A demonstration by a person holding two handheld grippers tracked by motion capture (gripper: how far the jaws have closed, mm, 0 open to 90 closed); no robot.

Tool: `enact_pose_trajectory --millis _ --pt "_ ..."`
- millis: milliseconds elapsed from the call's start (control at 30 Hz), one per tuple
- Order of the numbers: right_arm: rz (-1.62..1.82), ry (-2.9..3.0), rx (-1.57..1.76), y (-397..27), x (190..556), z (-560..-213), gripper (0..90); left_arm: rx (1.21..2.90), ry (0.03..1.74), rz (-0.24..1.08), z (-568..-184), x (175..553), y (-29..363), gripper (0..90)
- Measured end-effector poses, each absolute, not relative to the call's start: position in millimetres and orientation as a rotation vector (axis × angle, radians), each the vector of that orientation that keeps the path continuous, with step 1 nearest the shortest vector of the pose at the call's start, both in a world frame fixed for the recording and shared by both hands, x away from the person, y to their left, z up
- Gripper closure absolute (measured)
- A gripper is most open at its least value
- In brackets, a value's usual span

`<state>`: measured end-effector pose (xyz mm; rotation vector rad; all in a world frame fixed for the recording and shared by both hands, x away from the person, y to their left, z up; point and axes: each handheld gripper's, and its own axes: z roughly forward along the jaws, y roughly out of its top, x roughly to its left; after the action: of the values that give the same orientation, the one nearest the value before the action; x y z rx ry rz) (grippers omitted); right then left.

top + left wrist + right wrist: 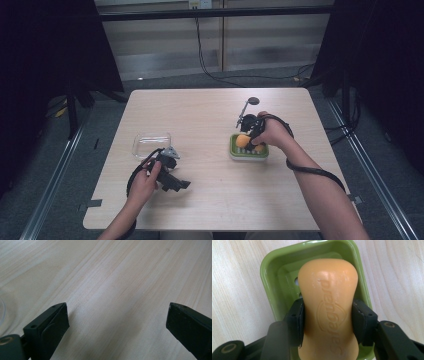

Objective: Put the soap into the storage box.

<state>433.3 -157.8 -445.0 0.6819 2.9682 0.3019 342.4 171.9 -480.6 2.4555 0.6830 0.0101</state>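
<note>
Orange, waxy-smooth bar of soap (328, 307) with embossed lettering is pinched at its narrow waist by the right hand-held gripper (328, 322), long axis running straight out along the jaws. It sits right over the glossy green plastic soap dish (270, 282) on the pale wood-grain surface (210, 115). Left hand-held gripper (117, 322) rests wide open, empty, well apart near a clear plastic container (150, 143).

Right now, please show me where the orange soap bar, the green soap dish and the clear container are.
orange soap bar (328, 307), right gripper view, on its embossed top face.
green soap dish (268, 277), right gripper view, on its left rim.
clear container (151, 144), high view, on its transparent middle.
</note>
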Motion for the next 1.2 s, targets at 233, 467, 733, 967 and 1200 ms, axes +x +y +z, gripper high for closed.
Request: enact_pose_trajectory --millis 233,467,733,967,1200 --pt "0.3 2.967 0.655 -159.2 434.3 -448.3 49.9 2.42 0.72 0.007 -481.5 340.4 170.1 4.2" --pt "0.291 2.971 0.67 -160.4 435.3 -452.4 49.8 2.42 0.72 0.007 -481.7 340.5 170.0 4.2" --pt "0.278 2.977 0.653 -161.7 436.1 -454.3 49.7 2.422 0.719 0.006 -481.8 340.3 169.8 4.2" --pt "0.302 2.966 0.686 -162.7 436.4 -455.7 49.5 2.421 0.721 0.006 -481.8 340.4 170.0 4.2" --pt "0.324 2.955 0.71 -165.8 436.4 -451.1 46.6 2.42 0.723 0.003 -482.0 340.1 169.5 4.2"
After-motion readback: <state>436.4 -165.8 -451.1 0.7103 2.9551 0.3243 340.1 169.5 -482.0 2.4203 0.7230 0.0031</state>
